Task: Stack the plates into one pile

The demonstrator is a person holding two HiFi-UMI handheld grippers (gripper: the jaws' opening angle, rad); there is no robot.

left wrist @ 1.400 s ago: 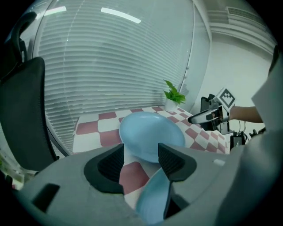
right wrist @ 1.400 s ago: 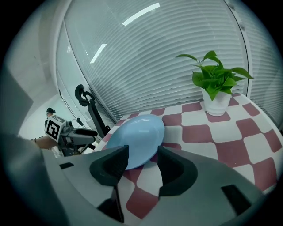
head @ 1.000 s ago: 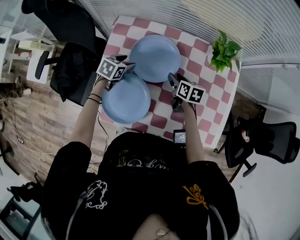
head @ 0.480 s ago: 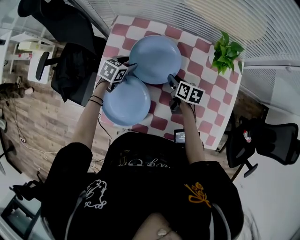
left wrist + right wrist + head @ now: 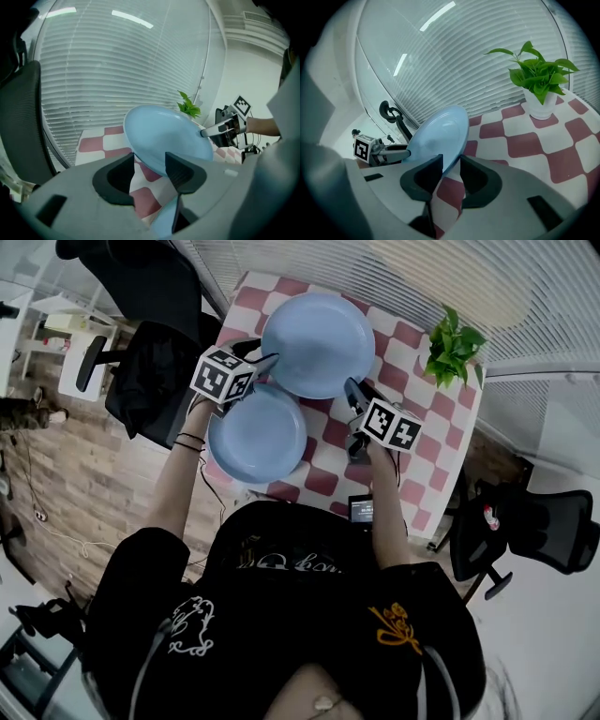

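Pinching raised plate (image 5: 317, 341) by its rims, left claw (image 5: 149, 165) and right claw (image 5: 447, 168) just closing; shallow hold, could slip and drop.

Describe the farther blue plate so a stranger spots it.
On the red checkered table with a potted green plant are two round pale blue plates. It is the farther plate, whose rim the left gripper and right gripper have just closed on, unlike the nearer plate.

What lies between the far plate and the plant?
Only bare checked tablecloth, between the far plate and the plant; the head view shows it.
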